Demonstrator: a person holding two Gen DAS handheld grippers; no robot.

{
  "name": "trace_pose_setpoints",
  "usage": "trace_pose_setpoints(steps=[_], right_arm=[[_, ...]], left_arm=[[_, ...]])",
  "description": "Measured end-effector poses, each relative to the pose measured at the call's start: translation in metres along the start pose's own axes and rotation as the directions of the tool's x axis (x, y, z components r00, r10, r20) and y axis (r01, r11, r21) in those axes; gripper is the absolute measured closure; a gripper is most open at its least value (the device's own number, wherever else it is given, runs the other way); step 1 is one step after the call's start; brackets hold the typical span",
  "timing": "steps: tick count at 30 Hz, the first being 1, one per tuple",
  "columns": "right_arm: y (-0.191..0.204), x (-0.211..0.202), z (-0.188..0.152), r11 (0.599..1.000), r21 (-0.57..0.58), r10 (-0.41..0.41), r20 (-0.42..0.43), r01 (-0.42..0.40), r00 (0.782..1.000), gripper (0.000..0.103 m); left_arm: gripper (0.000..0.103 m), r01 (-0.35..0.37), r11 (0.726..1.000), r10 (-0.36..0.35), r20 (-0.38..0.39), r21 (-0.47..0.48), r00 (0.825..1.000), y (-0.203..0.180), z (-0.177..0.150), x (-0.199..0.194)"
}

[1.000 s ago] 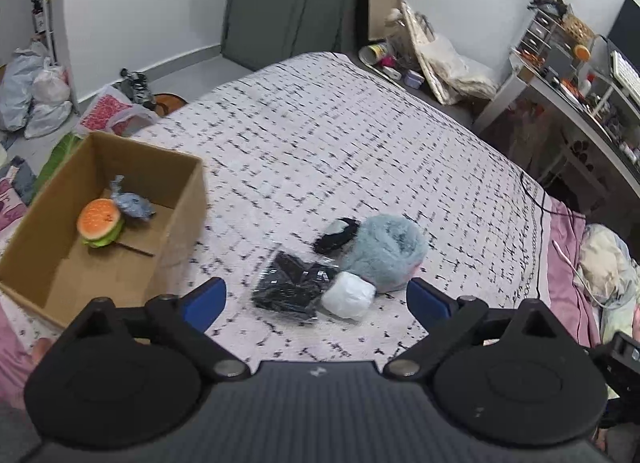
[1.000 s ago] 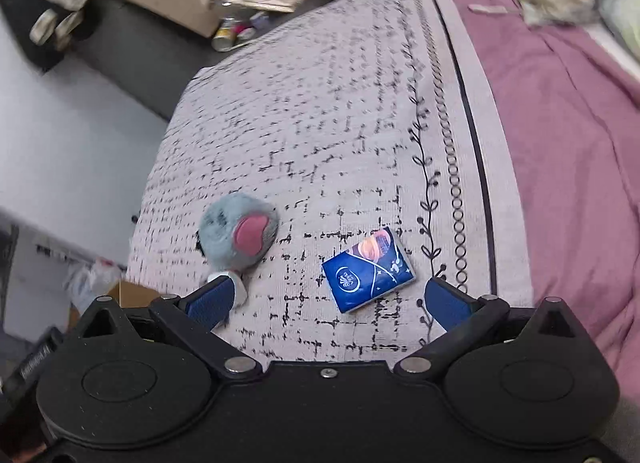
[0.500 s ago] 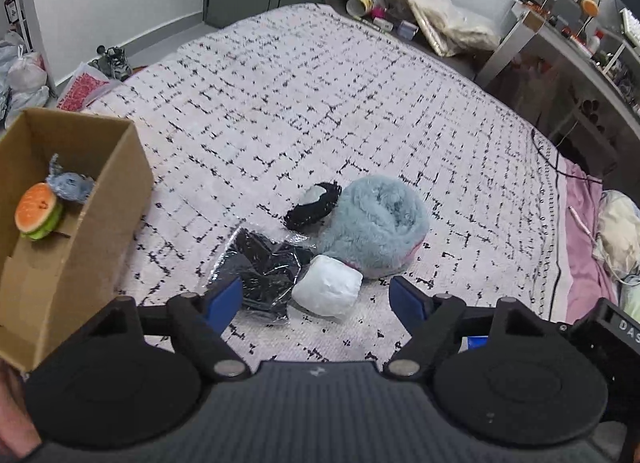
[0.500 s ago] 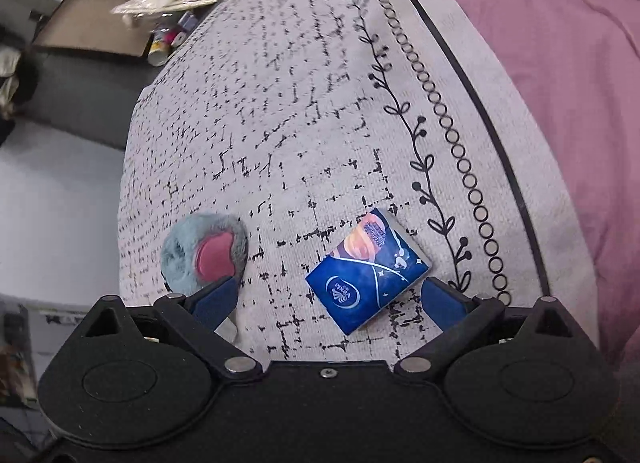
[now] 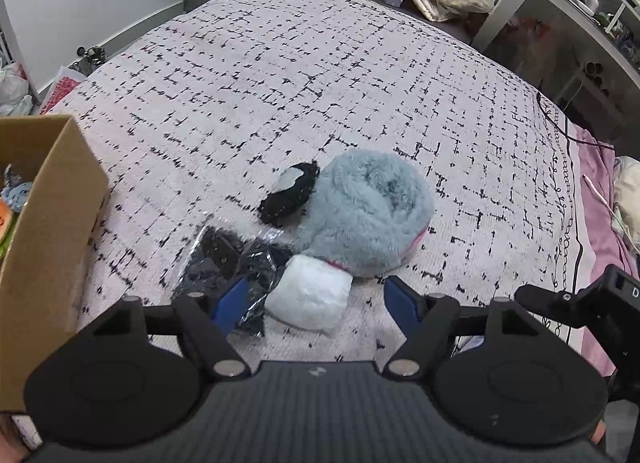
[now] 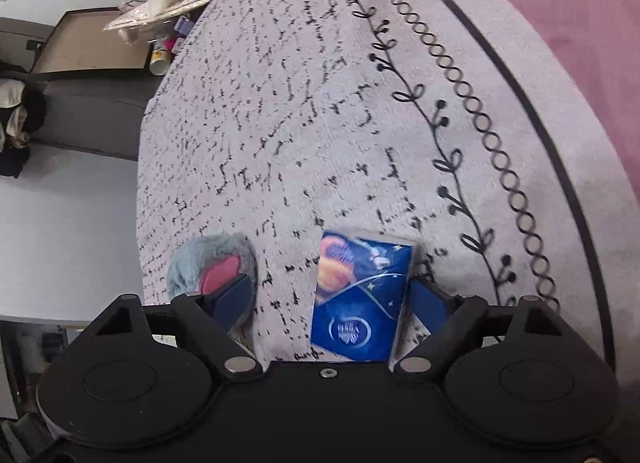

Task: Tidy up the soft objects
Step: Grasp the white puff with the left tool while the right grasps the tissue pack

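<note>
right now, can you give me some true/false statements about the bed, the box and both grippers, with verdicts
1. The left gripper is open above the white bundle. True.
2. The right gripper is clamped shut on the blue tissue pack. False: its jaws stand wide, the pack lying between them.
3. The cardboard box sits left of the fluffy blue plush. True.
4. The black packet lies inside the box. False: it lies on the bedspread.
</note>
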State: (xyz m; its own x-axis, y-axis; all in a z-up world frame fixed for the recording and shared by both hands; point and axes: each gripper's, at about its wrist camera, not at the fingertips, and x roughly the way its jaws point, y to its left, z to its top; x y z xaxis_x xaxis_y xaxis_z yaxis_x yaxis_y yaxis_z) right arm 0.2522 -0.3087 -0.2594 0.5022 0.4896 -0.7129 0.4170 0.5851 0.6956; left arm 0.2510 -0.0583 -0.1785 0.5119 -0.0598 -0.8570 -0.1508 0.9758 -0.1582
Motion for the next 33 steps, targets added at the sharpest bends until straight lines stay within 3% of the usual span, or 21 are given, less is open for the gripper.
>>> trace_pose_setpoints(steps=[8,11,14,25,30,33], right_arm=[[0.017,0.013,-0.001,0.992,-0.125,-0.036,-0.008,0.035,0.999,0.020],[0.027,0.015,-0.007,0.976,-0.207,-0.073,0.008,0.073,0.997,0.020],[0.029,0.015,-0.008,0.968,-0.235,-0.088,0.014,0.088,0.996,0.020],[0.036,0.016,-0.013,0.936,-0.319,-0.142,0.046,0.150,0.989,0.024],[0.042,0.018,-0.019,0.917,-0.346,-0.187,0.066,0.198,0.980,0.030],[0.042,0.018,-0.021,0.916,-0.336,-0.208,0.073,0.220,0.975,0.040]], left_arm=[[0.045,-0.007,0.999,0.008,-0.037,0.033,0.999,-0.014,0.003,0.020],[0.061,-0.044,0.998,0.046,-0.028,0.054,0.999,-0.015,0.002,0.021],[0.062,-0.020,1.000,0.020,-0.036,0.016,0.999,-0.008,0.006,0.019],[0.062,0.037,0.998,-0.036,-0.033,0.045,0.999,-0.009,0.008,-0.008],[0.062,0.059,0.996,-0.057,-0.024,0.061,0.998,-0.013,0.009,-0.024],[0.062,0.074,0.995,-0.072,-0.028,0.069,0.997,-0.012,0.008,-0.033]])
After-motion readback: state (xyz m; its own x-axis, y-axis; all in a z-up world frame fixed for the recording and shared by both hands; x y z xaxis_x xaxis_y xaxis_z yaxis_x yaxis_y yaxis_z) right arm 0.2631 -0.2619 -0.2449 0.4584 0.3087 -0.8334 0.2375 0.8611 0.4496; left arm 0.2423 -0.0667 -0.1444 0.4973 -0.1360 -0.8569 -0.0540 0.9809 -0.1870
